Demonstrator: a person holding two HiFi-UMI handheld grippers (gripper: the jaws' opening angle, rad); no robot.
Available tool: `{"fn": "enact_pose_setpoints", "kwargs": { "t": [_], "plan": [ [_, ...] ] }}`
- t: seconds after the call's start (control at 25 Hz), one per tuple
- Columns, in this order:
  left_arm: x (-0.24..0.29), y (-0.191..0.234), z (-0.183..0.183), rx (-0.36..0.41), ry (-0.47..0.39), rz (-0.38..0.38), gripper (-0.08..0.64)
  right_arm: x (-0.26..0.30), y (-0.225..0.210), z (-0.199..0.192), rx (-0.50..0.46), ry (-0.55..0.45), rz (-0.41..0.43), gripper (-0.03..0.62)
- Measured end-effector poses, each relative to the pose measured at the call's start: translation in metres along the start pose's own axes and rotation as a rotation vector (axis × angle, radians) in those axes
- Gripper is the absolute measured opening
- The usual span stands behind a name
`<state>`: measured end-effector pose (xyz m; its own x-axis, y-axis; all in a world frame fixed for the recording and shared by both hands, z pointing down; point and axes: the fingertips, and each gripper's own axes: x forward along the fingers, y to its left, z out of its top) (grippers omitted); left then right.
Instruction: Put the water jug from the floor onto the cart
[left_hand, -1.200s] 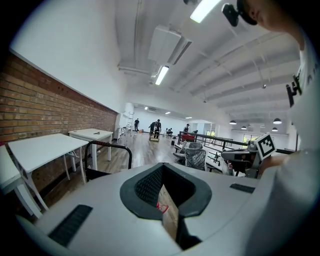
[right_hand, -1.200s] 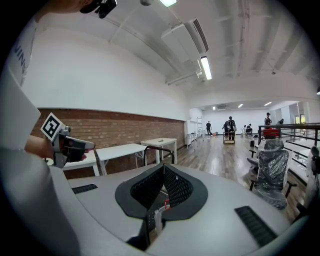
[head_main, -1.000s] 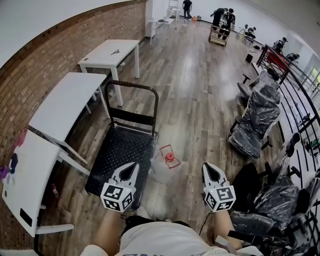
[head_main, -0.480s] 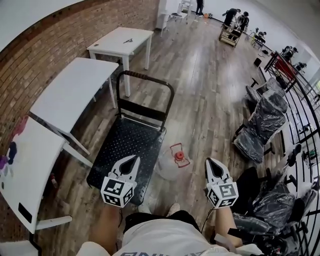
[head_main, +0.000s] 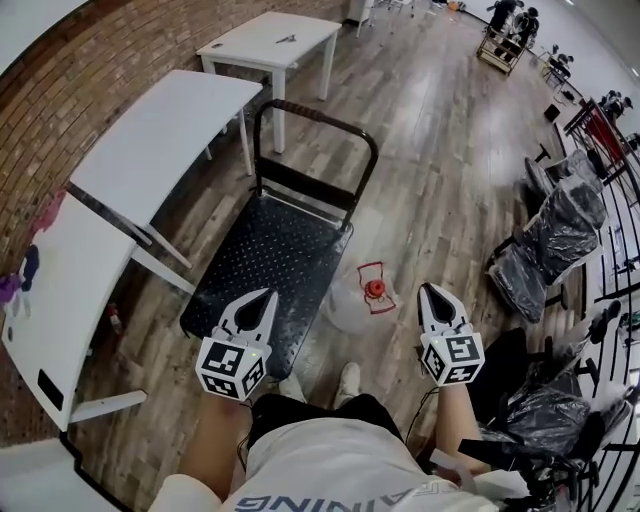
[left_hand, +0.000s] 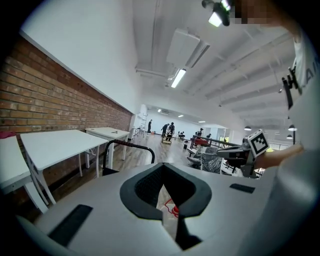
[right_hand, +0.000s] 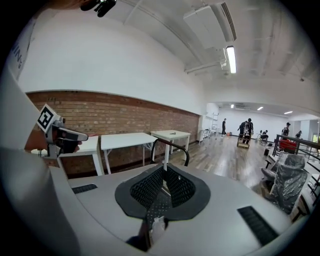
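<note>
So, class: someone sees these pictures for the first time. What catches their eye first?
The black cart with its looped handle, beside the white tables. Right of it, on the wooden floor, sits a clear water jug with a red cap, between the left gripper and the right gripper.

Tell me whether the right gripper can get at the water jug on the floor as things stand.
Probably yes: the water jug stands on open floor beside the cart, just left of the right gripper, nothing between them. Its shut jaws must open first.
</note>
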<state>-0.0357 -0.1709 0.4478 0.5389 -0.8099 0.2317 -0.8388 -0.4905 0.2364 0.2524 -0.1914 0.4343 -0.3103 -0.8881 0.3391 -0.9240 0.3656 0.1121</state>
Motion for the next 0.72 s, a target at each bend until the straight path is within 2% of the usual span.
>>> {"fn": "enact_pose_setpoints", "kwargs": {
  "t": [0.28, 0.52, 0.72],
  "plan": [
    [0.016, -0.014, -0.024, -0.022, 0.074, 0.064, 0.002, 0.055, -0.024, -0.059, -0.001, 0.125, 0.065, 0.014],
    [0.041, -0.015, -0.049, -0.034, 0.119, 0.132, 0.002, 0.1, -0.043, -0.113, 0.008, 0.19, 0.148, 0.09],
    [0.065, -0.034, -0.087, -0.056, 0.152, 0.175, 0.002, 0.119, -0.057, -0.177, 0.001, 0.241, 0.208, 0.153]
  ]
}}
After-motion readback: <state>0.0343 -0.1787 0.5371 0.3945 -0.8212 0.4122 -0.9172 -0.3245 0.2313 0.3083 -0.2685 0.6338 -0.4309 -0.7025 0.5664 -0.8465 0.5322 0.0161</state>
